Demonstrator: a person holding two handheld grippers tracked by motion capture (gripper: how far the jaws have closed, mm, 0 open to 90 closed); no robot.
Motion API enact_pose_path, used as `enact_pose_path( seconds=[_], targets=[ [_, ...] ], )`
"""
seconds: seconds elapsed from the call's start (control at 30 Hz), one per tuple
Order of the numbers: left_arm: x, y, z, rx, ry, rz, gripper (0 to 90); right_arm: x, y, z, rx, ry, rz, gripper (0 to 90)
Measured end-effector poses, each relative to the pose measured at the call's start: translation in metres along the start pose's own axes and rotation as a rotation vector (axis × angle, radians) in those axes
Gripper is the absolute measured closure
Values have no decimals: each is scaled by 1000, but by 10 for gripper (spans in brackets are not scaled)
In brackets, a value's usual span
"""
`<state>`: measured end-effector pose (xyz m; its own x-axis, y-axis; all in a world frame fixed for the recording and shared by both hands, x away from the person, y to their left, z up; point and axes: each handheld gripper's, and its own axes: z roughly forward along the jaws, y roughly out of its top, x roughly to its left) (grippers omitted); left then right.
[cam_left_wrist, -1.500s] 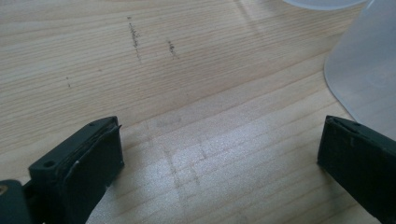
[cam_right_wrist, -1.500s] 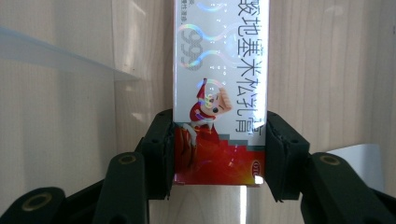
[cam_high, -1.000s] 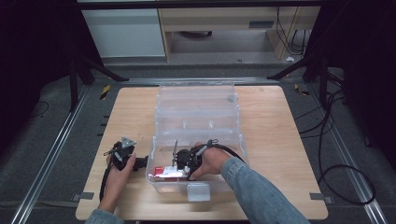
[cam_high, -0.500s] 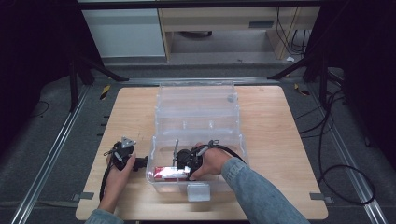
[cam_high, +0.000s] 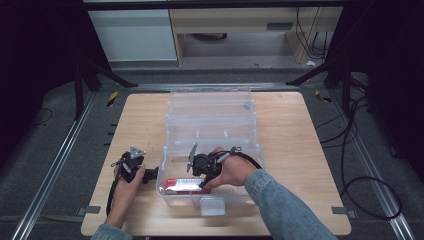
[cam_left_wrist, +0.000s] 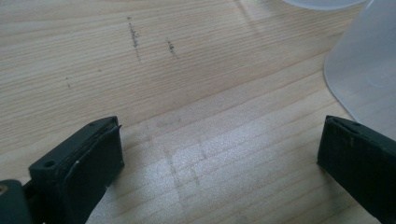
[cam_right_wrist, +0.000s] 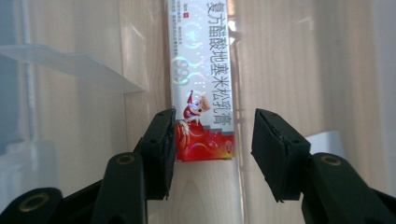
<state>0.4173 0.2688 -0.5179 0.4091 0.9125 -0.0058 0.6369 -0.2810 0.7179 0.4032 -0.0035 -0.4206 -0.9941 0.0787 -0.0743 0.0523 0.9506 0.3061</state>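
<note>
right gripper: jaws apart, straddling near end of box, gap on one side, not clamped
red-and-white printed cardboard ointment box: flat on floor of clear plastic compartment bin, near table's front edge
handling: likely light, crushable, glossy; pinch across narrow width
left gripper: jaws wide apart over bare wooden table, left of bin

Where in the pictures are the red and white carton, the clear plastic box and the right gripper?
carton (cam_right_wrist: 201, 74): right gripper view, on its printed white face.
box (cam_high: 210, 95): high view, on its far rim.
right gripper (cam_right_wrist: 212, 135): right gripper view, midway between its two fingertips, over the carton's red end.
</note>
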Motion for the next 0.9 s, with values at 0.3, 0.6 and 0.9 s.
enact_pose_path(
  seconds=[0.3,0.6,0.9],
  targets=[
    [3,2,-30,-61,25,12,42,1,-12,-41,-78,-75,54,518],
    [2,17,-73,-139,7,68,53,-3,-35,-81,-151,-148,128,427],
    [-14,47,-116,-175,-96,171,47,-20,-59,-120,-262,-278,255,307]
  ],
)
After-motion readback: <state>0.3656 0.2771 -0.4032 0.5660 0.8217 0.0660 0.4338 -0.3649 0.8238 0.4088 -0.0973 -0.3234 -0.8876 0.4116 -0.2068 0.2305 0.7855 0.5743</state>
